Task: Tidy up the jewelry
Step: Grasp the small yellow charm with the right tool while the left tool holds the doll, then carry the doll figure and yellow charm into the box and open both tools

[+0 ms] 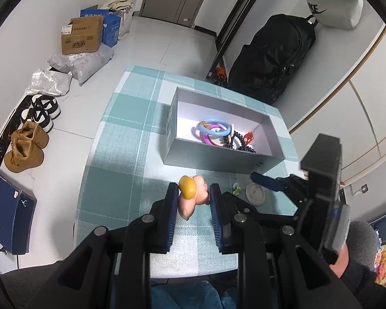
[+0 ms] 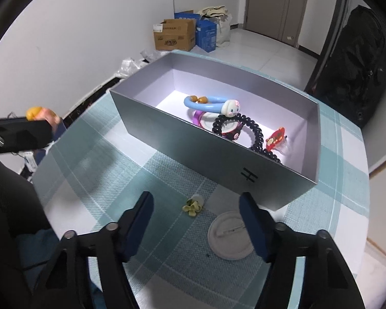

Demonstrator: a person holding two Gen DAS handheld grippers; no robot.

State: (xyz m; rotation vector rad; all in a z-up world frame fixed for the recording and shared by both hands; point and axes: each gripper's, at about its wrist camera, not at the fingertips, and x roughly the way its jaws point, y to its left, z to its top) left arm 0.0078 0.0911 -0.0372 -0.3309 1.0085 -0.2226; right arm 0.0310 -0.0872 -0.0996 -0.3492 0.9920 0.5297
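Note:
My left gripper (image 1: 193, 193) is shut on a pink and yellow soft ornament (image 1: 191, 195), held above the checked tablecloth in front of the grey box (image 1: 218, 162). It also shows in the right wrist view (image 2: 42, 114) at the far left. The box (image 2: 193, 144) holds a blue bracelet (image 2: 205, 104), a purple bracelet (image 2: 196, 116), a black bead bracelet (image 2: 254, 134) and a red clip (image 2: 276, 136). My right gripper (image 2: 196, 221) is open and empty, low over the table. Between its fingers lie a small yellow flower clip (image 2: 193, 204) and a round white badge (image 2: 231, 235).
The table (image 2: 141, 170) has a teal checked cloth and ends near the box's far side. On the floor to the left are shoes (image 1: 28, 144), cardboard boxes (image 1: 82, 36) and bags. A black bag (image 1: 272, 56) hangs behind the table.

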